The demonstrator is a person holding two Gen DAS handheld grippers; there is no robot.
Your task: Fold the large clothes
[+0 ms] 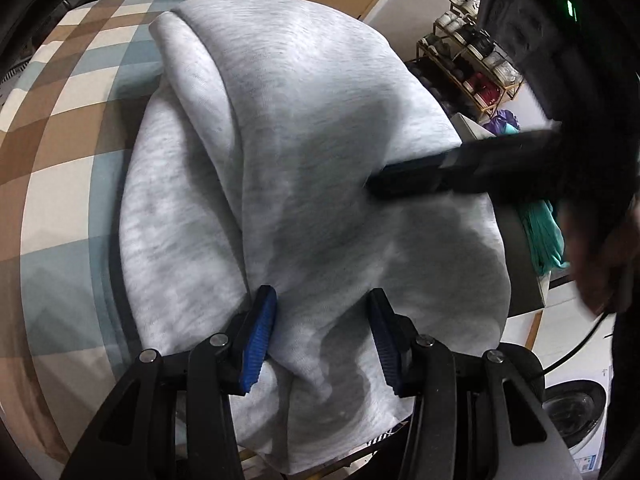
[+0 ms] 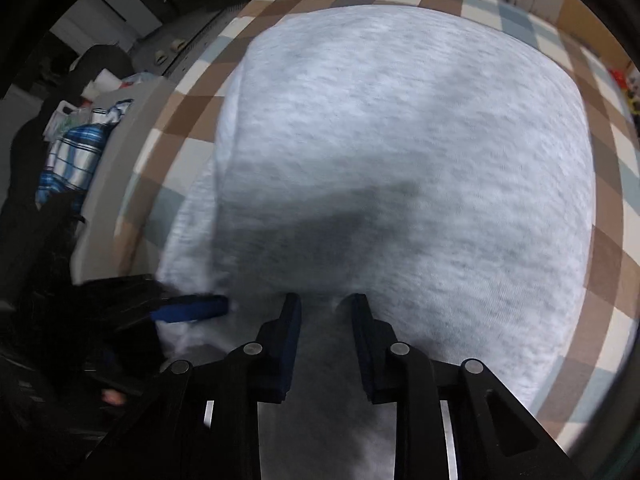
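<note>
Left wrist view: soft, limp sweatshirt (image 1: 280,140) is being pinched by the left gripper (image 1: 322,320) at its near edge, while beside it the right gripper (image 2: 322,316), jaws apart, is being set astride the same thick hem, the firmest hold.

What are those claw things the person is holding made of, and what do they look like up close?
Each is a black, angular frame with silver round rivets at the joints. The left gripper ends in two flat fingers faced with ribbed blue pads; the right gripper is built the same, its pads a darker blue. A thin black cable runs behind the left one.

The grey garment (image 1: 304,152) runs out of sight beneath the left tongs (image 1: 322,308); the right tongs (image 1: 400,180) are smeared with blur.
</note>
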